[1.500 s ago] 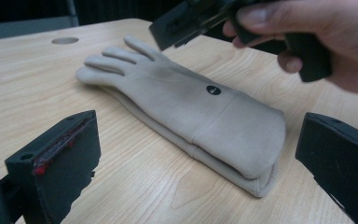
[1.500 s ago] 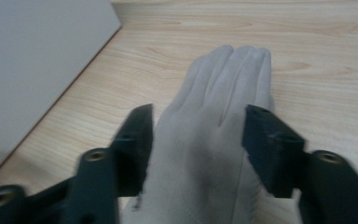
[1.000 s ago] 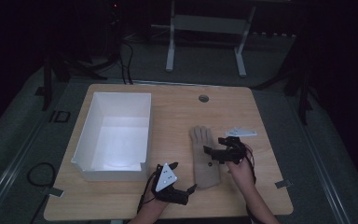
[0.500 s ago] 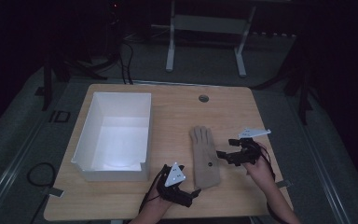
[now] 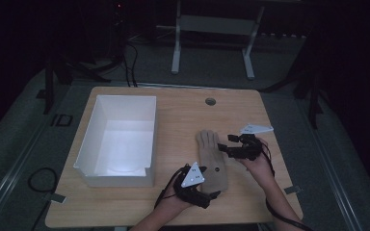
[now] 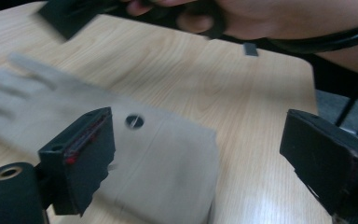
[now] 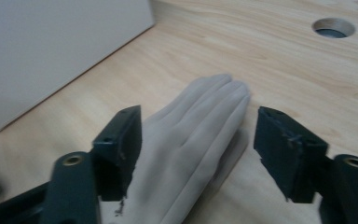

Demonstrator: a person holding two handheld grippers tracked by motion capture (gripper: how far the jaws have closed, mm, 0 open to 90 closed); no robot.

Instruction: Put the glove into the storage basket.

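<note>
Nearest the person, the left tool [image 5: 211, 194] sits at the cuff end of the beige glove [image 5: 213, 159], jaws spread wide apart with nothing between them. The glove lies flat on the wooden counter [image 5: 183, 115], fingers pointing away. Just beyond, the right tool [image 5: 227, 144] hangs beside the glove's fingers, jaws likewise apart. The white box [image 5: 120, 139] stands farther left.

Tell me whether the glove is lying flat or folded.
Flat. The glove lies spread on the table, its finger parts straight and side by side, cuff toward the person. Both tongs stand open near it, neither touching it.
</note>
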